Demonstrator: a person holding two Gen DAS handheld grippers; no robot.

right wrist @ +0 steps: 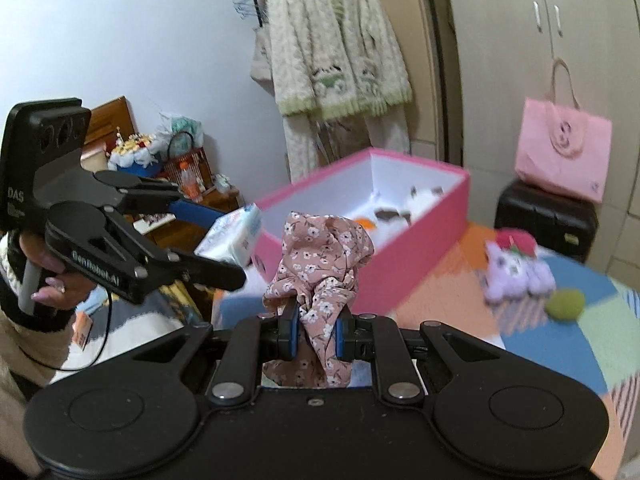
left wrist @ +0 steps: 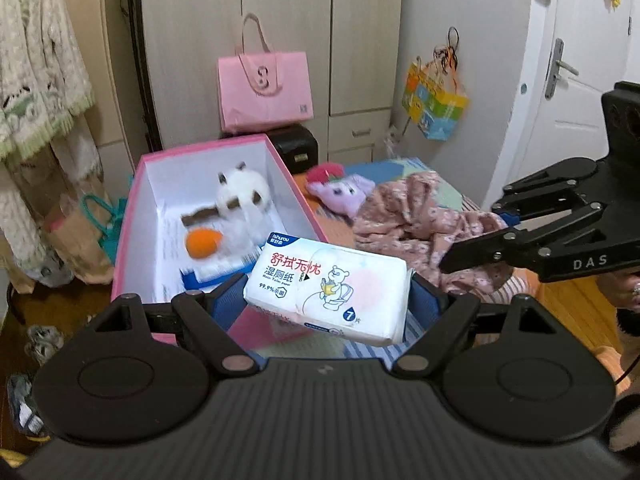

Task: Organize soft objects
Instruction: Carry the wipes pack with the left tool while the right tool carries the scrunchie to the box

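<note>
In the left wrist view, a cream knitted cardigan (left wrist: 38,60) hangs at the upper left of the frame. Right of it, left of centre, stands the pink box (left wrist: 132,216), open-topped and white inside, holding a white plush toy (left wrist: 240,196) with an orange patch. Low in the centre, the left gripper (left wrist: 326,300) clamps a white pack of wet wipes (left wrist: 332,292) between its blue pads, the pack tilted and raised in front of the box's near corner. Above it, a pink tote bag (left wrist: 264,88) sits on a black case (left wrist: 298,148) against the wardrobe. Right of centre a purple plush toy (left wrist: 344,194) lies on the patchwork bedspread (left wrist: 404,168), with the pink floral cloth (left wrist: 424,216) bunched beside it. At the right edge the right gripper (left wrist: 452,260) reaches in, its fingertips over that cloth.

In the right wrist view, the left gripper (right wrist: 240,240) appears at the left edge, held by a hand (right wrist: 52,276), the wipes pack (right wrist: 236,234) in its grip beside the box's left end. At lower centre the right gripper (right wrist: 318,336) is pinched tight on the floral cloth (right wrist: 324,256), which bunches up above the pads. Behind it lies the pink box (right wrist: 416,248); farther right, the purple toy (right wrist: 516,272) and a green ball (right wrist: 566,304) rest on the bedspread.
</note>
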